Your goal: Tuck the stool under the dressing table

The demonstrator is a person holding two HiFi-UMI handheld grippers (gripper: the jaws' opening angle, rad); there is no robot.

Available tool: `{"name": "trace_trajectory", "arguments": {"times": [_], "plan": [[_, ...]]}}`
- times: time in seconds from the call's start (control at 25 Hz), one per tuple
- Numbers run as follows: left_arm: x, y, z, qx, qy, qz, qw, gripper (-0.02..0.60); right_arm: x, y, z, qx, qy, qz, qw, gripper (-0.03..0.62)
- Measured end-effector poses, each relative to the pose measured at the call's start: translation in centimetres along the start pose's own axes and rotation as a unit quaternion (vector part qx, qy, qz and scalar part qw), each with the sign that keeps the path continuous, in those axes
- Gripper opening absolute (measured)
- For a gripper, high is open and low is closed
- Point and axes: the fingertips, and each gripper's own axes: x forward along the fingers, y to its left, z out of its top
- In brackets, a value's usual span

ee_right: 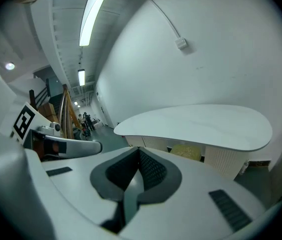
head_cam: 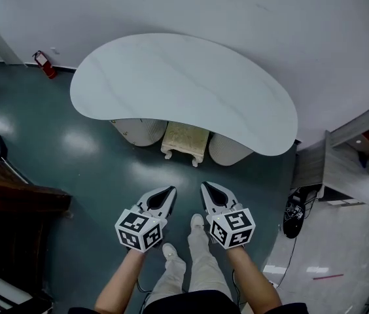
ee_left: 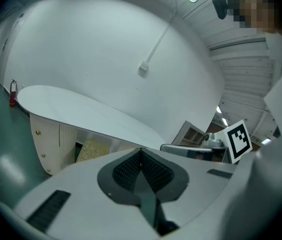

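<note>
Stool (head_cam: 184,142) first: it stands on the floor (head_cam: 93,162) in the gap between the two ribbed pedestals (head_cam: 139,131) of the table (head_cam: 184,77). Its far part is under the white top and its near edge and front feet show just past the top's front rim. Judged from this, the tucking is nearly or fully done.

The left hand-held gripper (head_cam: 167,193) and the right hand-held gripper (head_cam: 209,191) hang side by side, well apart from the stool and close above the person's shoes (head_cam: 197,222). Each has its jaws pressed together with nothing between them; both gripper views show the dark pads meeting on empty air.

If a last push is wanted, it probably goes best with both closed tips set on the near edge, one toward each corner. The push should be level and straight in, so the stool slides without turning. The gap is snug — a skewed push would likely drive a leg against a pedestal.

Around it, a red fire extinguisher (head_cam: 44,64) leans at the wall to the left. Dark wooden furniture (head_cam: 14,201) crowds the left edge. An open shelf unit (head_cam: 341,156) stands at the right, with a black object and its cable (head_cam: 294,214) on the floor beside it. None of these lies between the person and the stool.
</note>
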Motion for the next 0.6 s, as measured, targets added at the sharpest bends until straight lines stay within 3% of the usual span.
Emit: {"name": "trace_trajectory", "arguments": {"times": [0.6], "plan": [[-9.9, -6.5, 5.1, 0.05, -0.076, -0.018, 0.9957, 0.015, -6.9, 9.5, 6.1, -0.065, -0.072, 0.026, 0.995, 0.014]]}}
